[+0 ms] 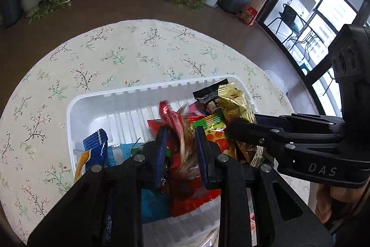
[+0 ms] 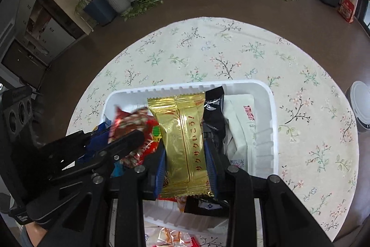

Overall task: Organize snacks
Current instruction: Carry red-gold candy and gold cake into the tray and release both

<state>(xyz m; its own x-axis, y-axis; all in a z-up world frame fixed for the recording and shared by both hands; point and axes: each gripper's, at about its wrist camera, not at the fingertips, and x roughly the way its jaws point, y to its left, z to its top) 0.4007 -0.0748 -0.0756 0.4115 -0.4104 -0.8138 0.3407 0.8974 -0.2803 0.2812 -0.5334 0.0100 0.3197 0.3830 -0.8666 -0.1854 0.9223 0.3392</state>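
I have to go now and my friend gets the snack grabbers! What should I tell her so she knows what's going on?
Left tool: shut on a red twist-wrapped candy, held over the white tray.
Right tool: shut on a gold snack packet, also over the tray.
Things: the tray sits on the flowered tablecloth. Already in it are a blue packet, a black packet, a white packet and several red and orange ones.
Done: most snacks are in the tray.
Left: set both held snacks down in the tray. One more wrapper shows near the tray's closer edge.
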